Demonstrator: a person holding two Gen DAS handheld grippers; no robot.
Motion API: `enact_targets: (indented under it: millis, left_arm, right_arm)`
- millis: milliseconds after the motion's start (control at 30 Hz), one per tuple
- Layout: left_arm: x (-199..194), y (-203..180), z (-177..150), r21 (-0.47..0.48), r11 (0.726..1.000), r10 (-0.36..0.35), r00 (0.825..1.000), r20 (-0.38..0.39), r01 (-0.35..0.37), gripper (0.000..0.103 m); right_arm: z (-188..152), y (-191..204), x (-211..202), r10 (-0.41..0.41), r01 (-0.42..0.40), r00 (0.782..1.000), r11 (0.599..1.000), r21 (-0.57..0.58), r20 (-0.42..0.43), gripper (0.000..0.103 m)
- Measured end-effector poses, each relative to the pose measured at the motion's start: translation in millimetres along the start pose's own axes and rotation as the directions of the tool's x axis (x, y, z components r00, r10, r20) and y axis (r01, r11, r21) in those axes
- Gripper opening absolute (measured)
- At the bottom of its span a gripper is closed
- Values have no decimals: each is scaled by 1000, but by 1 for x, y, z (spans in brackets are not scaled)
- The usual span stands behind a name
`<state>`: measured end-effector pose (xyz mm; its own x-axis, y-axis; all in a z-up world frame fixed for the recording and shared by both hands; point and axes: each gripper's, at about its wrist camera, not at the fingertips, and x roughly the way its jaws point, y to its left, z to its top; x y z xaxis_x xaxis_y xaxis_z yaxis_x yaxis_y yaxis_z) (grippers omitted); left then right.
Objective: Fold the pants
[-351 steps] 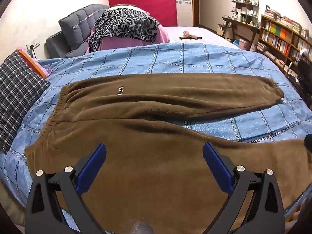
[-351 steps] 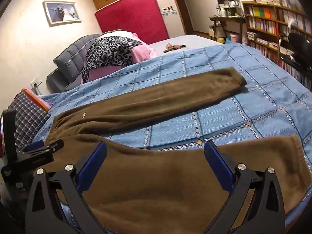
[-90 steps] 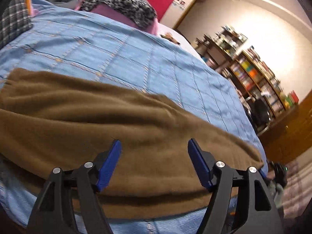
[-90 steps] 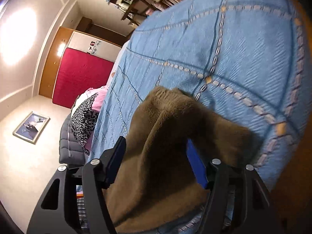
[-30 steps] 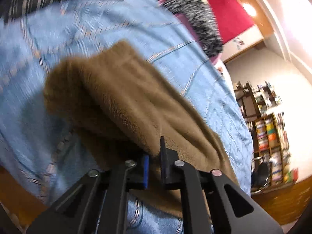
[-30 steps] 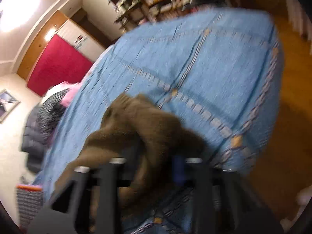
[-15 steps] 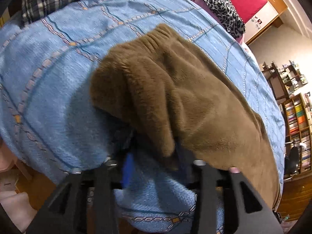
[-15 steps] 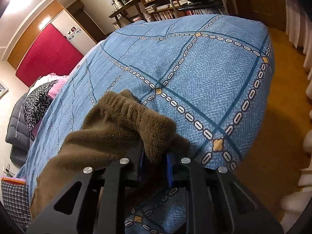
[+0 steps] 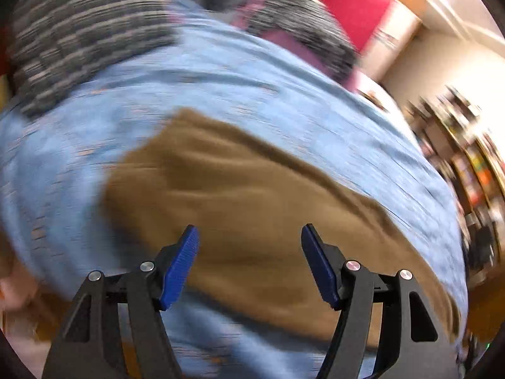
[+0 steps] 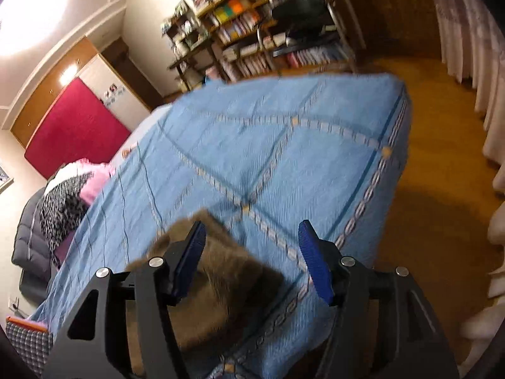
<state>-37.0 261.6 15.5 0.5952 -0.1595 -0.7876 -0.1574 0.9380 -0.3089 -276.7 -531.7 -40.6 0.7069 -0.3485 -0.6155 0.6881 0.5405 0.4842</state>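
The brown fleece pants (image 9: 246,195) lie along the near edge of the blue quilted bed (image 9: 221,88), their legs folded onto each other. The left wrist view is motion-blurred. My left gripper (image 9: 249,252) is open and empty, just above the waist part of the pants. In the right wrist view the cuff end of the pants (image 10: 221,262) lies on the bed (image 10: 268,145). My right gripper (image 10: 251,252) is open and empty above it, the left finger over the cuff.
A plaid pillow (image 9: 72,31) lies at the bed's left end, with a leopard-print and pink heap (image 9: 303,31) behind. A bookshelf (image 10: 252,38) and a chair (image 10: 303,9) stand past the bed's foot. Wooden floor (image 10: 442,126) and a curtain (image 10: 473,47) lie on the right.
Both grippers have opened and let go of the pants, which now lie on the bed. Both have drawn back a little from the cloth; the left one is moving quickly.
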Motion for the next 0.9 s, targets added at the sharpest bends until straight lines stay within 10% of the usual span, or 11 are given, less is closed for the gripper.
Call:
enact_targets:
  millis: [367, 567, 900]
  left_arm:
    - [84, -198, -51, 286, 892, -292, 930, -224, 349, 67]
    - [116, -233, -72, 310, 879, -269, 913, -307, 363, 67]
    - [131, -245, -131, 571, 770, -127, 946, -297, 283, 68]
  right_arm:
    - [10, 57, 99, 118, -164, 957, 974, -159, -266, 62]
    - [0, 76, 108, 92, -174, 949, 950, -259, -301, 22]
    - [0, 78, 130, 5, -68, 980, 946, -316, -198, 21]
